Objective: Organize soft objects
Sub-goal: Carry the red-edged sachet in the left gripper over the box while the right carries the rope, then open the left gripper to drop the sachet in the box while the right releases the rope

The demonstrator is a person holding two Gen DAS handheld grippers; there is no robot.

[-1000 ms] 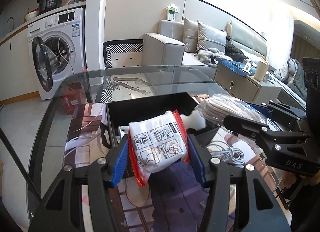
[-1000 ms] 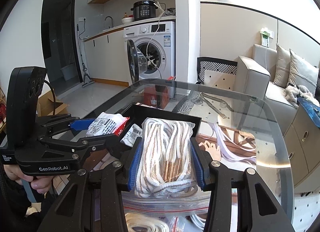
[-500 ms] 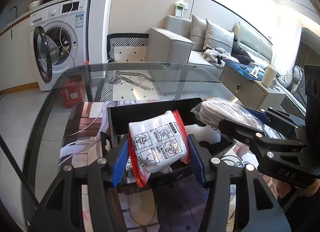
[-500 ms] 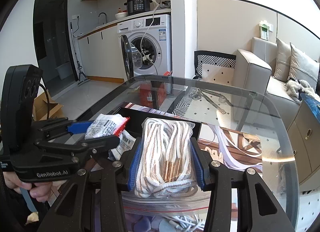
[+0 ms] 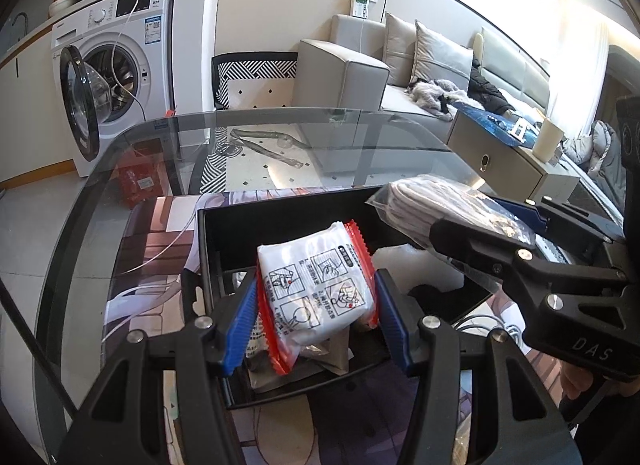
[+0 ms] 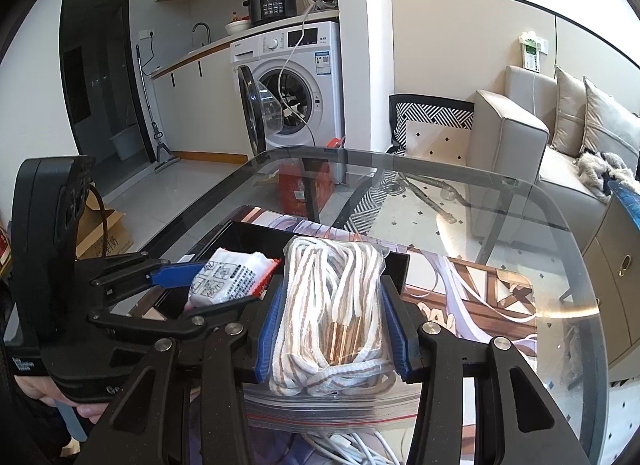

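Note:
My left gripper is shut on a white soft packet with red edges, held over the near part of a black open box. My right gripper is shut on a clear zip bag of white and tan cord, held over the box's right side. The right gripper and its bag show at the right in the left wrist view. The left gripper and its packet show at the left in the right wrist view. Other packets lie inside the box.
The box stands on a printed mat on a glass table. White cables lie near the front. A washing machine with its door open and a sofa stand beyond the table.
Both grippers have moved forward over the black box, each still holding its item. The box now lies nearer and lower in both views.

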